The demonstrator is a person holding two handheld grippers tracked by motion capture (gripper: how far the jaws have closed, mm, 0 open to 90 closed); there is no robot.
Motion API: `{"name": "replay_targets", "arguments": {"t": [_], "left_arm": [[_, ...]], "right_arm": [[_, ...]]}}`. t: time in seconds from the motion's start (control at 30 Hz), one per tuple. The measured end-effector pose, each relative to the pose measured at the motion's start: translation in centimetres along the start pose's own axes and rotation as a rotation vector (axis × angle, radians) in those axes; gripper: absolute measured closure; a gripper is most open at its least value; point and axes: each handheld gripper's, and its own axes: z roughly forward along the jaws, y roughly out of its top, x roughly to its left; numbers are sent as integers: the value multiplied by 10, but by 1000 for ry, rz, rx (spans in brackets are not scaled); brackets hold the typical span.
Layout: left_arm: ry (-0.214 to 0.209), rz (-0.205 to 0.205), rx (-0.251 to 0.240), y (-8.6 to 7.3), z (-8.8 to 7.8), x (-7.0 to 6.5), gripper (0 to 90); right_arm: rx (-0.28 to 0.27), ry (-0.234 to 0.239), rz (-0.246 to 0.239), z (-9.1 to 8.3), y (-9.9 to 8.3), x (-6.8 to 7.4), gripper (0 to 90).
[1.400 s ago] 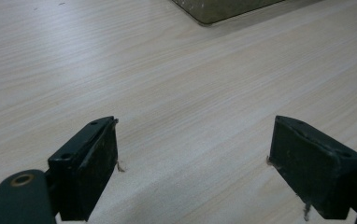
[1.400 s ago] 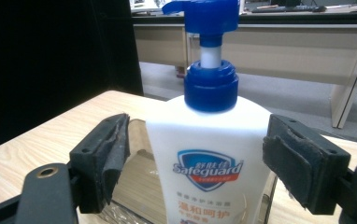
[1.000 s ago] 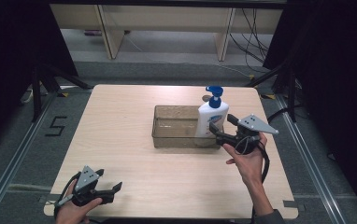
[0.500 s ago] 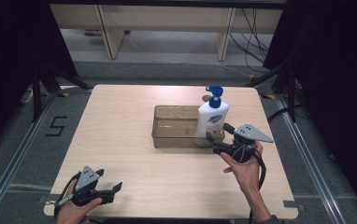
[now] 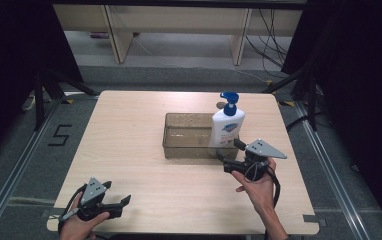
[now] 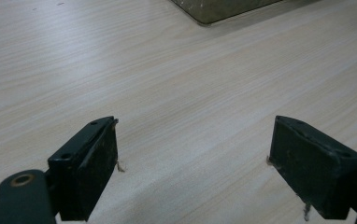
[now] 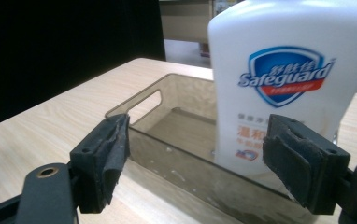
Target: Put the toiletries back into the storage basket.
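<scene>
White plastic soap bottle (image 5: 226,127) stands upright in translucent rectangular bin (image 5: 186,148). Right gripper (image 5: 227,157) jaws apart, empty; left gripper (image 5: 123,202) likewise.

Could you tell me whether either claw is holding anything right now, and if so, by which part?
Nothing is held. The right claw stands open just short of the soap bottle in the clear bin; the left claw is open over bare table.

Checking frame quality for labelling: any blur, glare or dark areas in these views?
High view: table evenly lit, surroundings nearly black. Right gripper view: soap bottle slightly soft, its top overexposed, black background at left. Left gripper view: tabletop grain sharp, a bright sheen toward the top, the tray corner cut off at the edge.
</scene>
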Motion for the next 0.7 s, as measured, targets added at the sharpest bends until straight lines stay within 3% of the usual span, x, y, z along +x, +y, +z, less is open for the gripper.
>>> {"name": "replay_targets", "arguments": {"t": [0.3,0.37,0.4,0.43,0.47,0.53,0.6,0.7], "left_arm": [[3,1,6,-1,1,0,147],[2,3,4,0,0,-1,147],[3,1,2,0,0,-1,147],[3,2,6,-1,0,-1,147],[9,7,14,-1,0,0,147],[8,5,11,-1,0,0,147],[12,8,12,0,-1,0,147],[10,2,7,-1,-1,0,147]], "right_arm": [[17,18,-24,4,-11,1,212],[41,22,-5,4,-13,3,207],[26,17,-17,4,-14,2,205],[30,27,9,4,-15,4,204],[29,22,-12,3,-15,3,203],[38,24,25,2,-17,5,200],[44,19,-6,1,-18,3,199],[55,25,-16,1,-21,2,195]]}}
